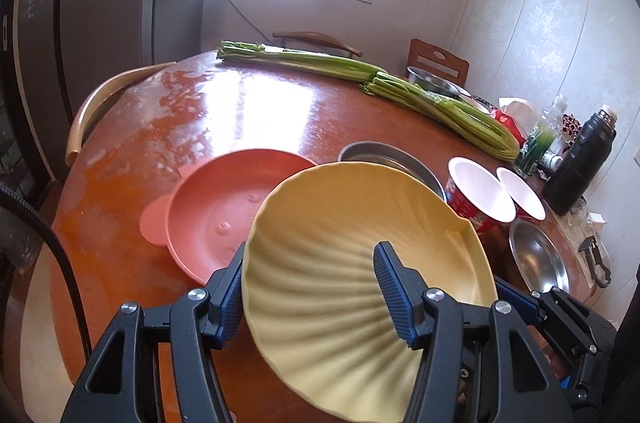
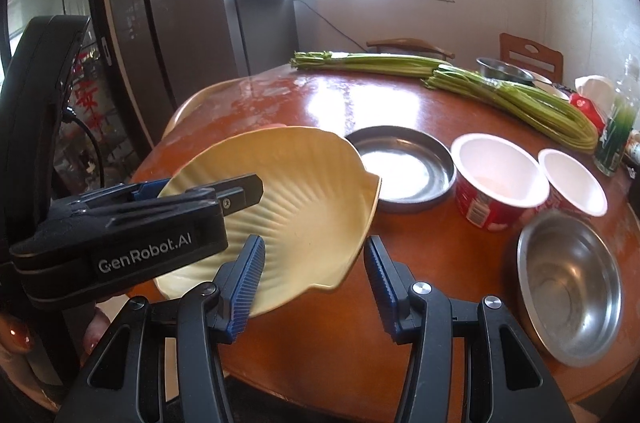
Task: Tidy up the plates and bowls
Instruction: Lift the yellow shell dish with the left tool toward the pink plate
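Note:
A yellow shell-shaped plate [image 1: 344,243] [image 2: 296,191] hangs tilted above the brown round table [image 1: 240,111]. My left gripper [image 1: 311,247] [image 2: 208,189] is shut on its rim, one finger inside the dish and one outside. The plate's near corner sits between the pads of my right gripper [image 2: 315,241] [image 1: 520,303], which is shut on it. On the table to the left lies a pink plate with ears [image 1: 216,215]. A flat steel plate [image 2: 400,167] [image 1: 376,153] rests just beyond the yellow one.
Two red paper cups [image 2: 496,175] [image 2: 572,181] and a steel bowl [image 2: 568,287] stand at the right. Bundles of green stalks [image 1: 400,87] lie across the far side. A black flask [image 1: 580,159], bottles and another steel bowl crowd the far right. A dark fridge [image 2: 180,23] stands left.

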A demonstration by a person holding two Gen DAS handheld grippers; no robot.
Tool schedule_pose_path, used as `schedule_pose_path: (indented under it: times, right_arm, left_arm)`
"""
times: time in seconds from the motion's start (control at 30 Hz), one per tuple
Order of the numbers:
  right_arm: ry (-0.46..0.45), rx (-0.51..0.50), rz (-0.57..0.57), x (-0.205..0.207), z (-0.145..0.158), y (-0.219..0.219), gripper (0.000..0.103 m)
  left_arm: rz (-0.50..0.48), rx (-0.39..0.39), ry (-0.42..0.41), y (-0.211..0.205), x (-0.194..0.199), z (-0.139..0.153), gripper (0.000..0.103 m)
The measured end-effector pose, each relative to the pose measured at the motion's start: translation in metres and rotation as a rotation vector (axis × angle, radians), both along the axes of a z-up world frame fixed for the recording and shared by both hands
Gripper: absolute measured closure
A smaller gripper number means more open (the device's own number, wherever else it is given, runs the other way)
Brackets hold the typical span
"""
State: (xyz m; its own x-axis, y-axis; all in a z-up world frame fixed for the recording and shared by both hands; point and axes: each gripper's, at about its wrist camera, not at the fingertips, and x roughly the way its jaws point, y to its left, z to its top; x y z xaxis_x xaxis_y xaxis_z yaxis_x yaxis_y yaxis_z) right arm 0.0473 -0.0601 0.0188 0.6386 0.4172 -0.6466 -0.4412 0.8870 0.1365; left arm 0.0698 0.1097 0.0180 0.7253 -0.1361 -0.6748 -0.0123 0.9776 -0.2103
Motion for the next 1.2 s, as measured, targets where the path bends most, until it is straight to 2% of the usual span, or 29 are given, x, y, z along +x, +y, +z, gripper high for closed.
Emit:
schedule_pose_path:
  times: [0.5, 1.2]
  right_arm:
    - [-0.014, 0.024, 0.032, 0.035, 0.006, 0.041, 0.049]
    - [0.03, 0.006, 0.042, 0.063, -0.023, 0.064, 0.049]
  left_arm:
    - [0.025, 0.074, 0.038, 0.036, 0.029, 0.008, 0.043]
    - [0.048, 0.085, 0.124, 0.057, 0.073, -0.029, 0.043]
